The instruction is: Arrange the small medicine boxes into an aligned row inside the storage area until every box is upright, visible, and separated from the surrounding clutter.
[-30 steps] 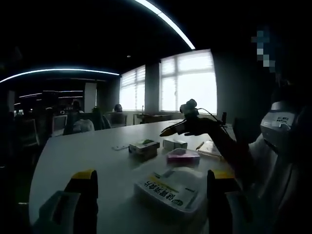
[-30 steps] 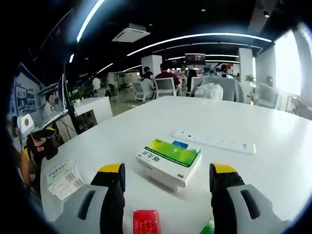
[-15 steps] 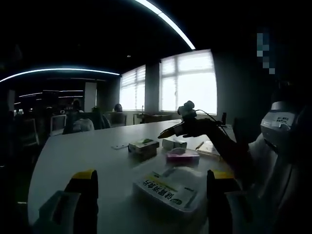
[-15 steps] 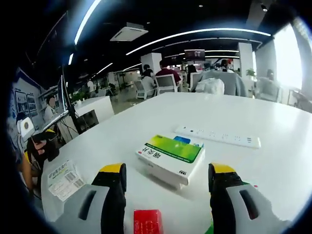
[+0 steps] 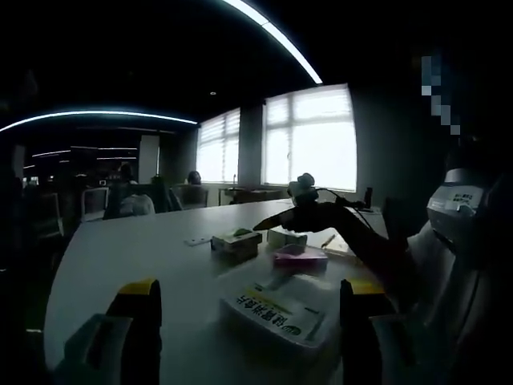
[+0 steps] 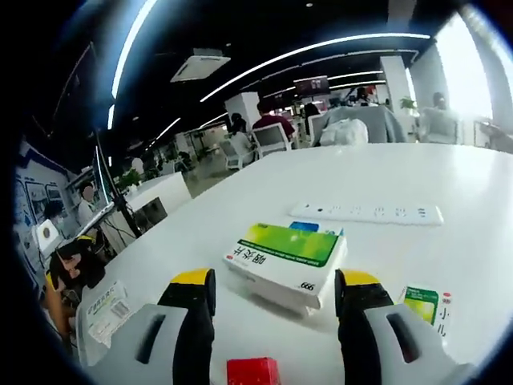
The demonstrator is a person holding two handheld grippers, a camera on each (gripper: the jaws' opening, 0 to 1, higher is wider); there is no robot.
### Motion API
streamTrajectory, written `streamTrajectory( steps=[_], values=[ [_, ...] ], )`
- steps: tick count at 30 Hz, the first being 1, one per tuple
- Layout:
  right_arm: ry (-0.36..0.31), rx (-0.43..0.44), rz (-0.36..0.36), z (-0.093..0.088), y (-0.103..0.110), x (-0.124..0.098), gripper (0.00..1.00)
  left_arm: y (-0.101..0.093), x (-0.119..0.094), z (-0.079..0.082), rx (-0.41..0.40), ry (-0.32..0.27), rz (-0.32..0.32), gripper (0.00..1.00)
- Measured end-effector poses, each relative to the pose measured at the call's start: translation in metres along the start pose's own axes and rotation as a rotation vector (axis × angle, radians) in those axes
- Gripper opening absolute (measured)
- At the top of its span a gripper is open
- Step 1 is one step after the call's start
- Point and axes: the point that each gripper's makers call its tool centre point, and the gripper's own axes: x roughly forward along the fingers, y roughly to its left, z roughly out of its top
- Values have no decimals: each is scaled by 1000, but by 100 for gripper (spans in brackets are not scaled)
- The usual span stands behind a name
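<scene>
White table holds flat boxes. Right gripper, jaws apart, should close gently on green box mid-frame; left gripper gapes too.

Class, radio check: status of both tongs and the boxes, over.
Both tongs open, empty. Green-and-white box flat ahead of right tongs; white box flat before left tongs. Power strip beyond.
</scene>
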Motion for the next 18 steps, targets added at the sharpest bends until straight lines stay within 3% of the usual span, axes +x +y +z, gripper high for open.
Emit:
streamTrajectory(
  steps=[10,14,18],
  values=[
    [0,94,-53,-8,-19,10,54,2,0,-2,-1,3,2,92],
    [-13,131,-39,-7,-17,14,48,2,0,1,-1,-8,3,92],
    [-9,154,-41,-8,-16,19,48,1,-1,-3,7,8,6,92]
  ],
)
